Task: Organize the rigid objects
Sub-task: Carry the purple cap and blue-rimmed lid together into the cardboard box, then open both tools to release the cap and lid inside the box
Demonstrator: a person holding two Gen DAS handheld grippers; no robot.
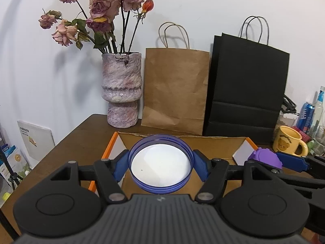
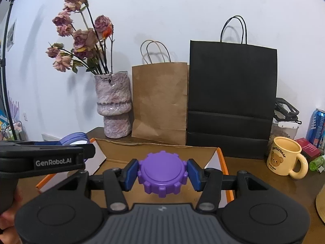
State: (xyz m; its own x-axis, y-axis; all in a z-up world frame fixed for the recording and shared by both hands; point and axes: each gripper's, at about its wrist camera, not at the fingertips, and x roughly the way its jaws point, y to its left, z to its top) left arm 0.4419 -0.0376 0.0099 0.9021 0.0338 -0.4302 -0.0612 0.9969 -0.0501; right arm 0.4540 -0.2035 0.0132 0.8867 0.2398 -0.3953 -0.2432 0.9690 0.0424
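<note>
My left gripper is shut on a round blue-rimmed lid with a white inside, held above an open cardboard box with orange edges. My right gripper is shut on a purple toothed cap, held above the same box. The purple cap also shows at the right of the left wrist view. The blue lid shows at the left of the right wrist view, behind the left gripper's body.
On the brown table at the back stand a pink vase of dried roses, a brown paper bag and a black paper bag. A yellow bear mug, cans and bottles stand at the right.
</note>
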